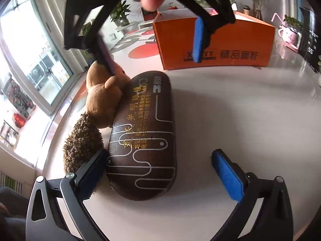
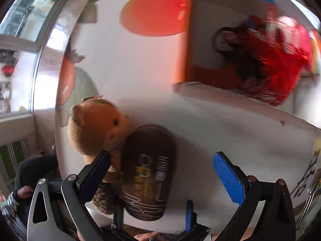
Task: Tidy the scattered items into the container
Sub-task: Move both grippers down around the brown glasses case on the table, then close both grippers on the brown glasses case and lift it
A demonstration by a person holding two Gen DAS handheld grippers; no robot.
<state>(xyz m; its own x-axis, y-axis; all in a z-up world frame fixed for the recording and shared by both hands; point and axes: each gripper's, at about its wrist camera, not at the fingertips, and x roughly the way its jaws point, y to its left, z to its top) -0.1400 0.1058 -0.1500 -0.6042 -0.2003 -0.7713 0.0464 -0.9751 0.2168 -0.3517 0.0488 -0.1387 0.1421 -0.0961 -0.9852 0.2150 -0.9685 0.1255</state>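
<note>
A brown glasses case with gold lettering lies on the white table. A plush hedgehog leans against its left side. My left gripper is open, and the near end of the case sits between its fingers, closer to the left one. My right gripper faces it from the far side, open, above the plush's head. From the right wrist, the case and plush lie below my open right gripper, with the left gripper at the bottom. The orange box stands behind, open-topped.
Red tasselled items lie inside the box. A pink cup on a saucer and a dark appliance stand at the far right. The table's curved edge runs close along the plush's left. A person's sleeve shows beyond that edge.
</note>
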